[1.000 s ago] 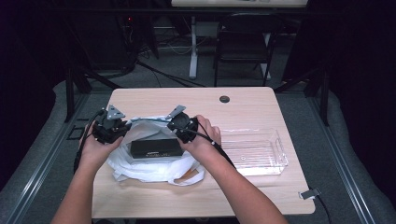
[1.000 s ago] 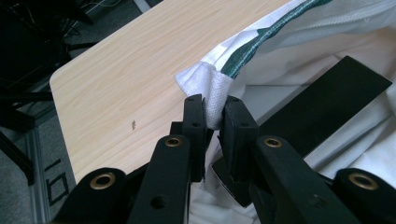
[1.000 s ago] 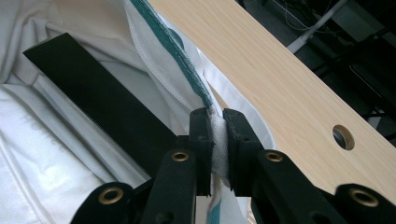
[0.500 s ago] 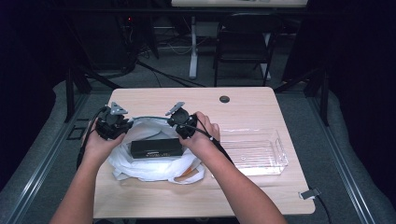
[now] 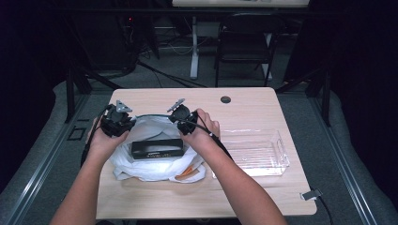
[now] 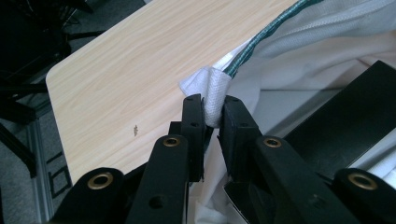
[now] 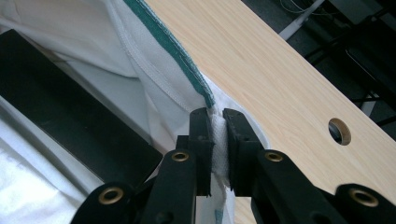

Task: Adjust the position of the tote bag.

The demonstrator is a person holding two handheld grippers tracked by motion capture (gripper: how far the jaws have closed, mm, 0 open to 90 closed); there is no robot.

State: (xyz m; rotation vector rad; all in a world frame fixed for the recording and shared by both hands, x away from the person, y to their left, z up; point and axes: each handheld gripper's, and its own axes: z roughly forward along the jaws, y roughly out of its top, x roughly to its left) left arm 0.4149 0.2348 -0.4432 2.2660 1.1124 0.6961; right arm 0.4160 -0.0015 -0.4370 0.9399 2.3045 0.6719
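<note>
Both grippers, left point(image 5: 123, 123) and right point(image 5: 177, 114), clamped on the white bag's point(image 5: 155, 166) far rim near the table's point(image 5: 263, 101) left edge; black box point(image 5: 156, 148) lengthwise between them, nearer the person.

Bright tabletop; dark, murky surroundings

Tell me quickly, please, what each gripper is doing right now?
Left gripper: closed on the white bag, pinching its rim.
Right gripper: closed on the white bag's rim too.
</note>
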